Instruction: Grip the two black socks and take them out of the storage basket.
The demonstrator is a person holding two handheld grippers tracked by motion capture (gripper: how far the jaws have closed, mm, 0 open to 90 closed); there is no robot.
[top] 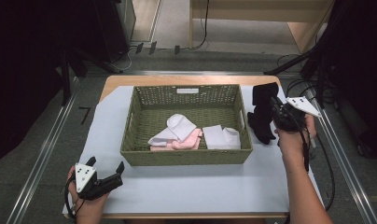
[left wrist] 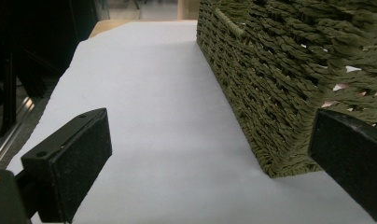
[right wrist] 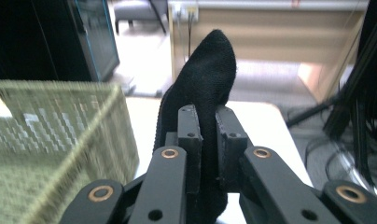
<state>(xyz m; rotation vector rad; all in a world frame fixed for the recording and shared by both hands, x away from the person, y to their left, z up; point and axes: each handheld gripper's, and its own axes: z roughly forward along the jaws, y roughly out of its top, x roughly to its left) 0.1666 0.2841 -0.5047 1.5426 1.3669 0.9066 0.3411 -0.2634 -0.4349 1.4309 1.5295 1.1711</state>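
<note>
- The right gripper (top: 272,108) is clamping a black sock (top: 262,114), its jaws nearly together with the fabric pinched between them.
- In the right gripper view, the sock (right wrist: 206,74) is sticking up past the jaw tips as a rounded, dark lump of finely knitted cloth, and more of it is hanging down below the pads.
- In the high view, the sock is looking limp and crumpled: a broad part is lying toward the table's far right corner, and a narrower, wavy length is trailing toward the person.
- The sock is sitting over the white sheet (top: 191,182), just beside the right wall of the basket (top: 186,157) and outside it.
- Whether the hanging end is touching the sheet I cannot tell.
- The basket, woven and olive green, is standing in the middle of the sheet.
- Inside the basket, a white sock (top: 179,127) is lying on a pink cloth (top: 189,141), and a folded white cloth (top: 221,137) is lying to their right.
- The left gripper (top: 108,174) is resting at the near left corner of the sheet with its jaws spread wide and nothing between them.
- In the left gripper view, the left gripper (left wrist: 210,163) is pointing along the sheet (left wrist: 149,93), with the basket's (left wrist: 270,93) near corner close to one jaw.
</note>
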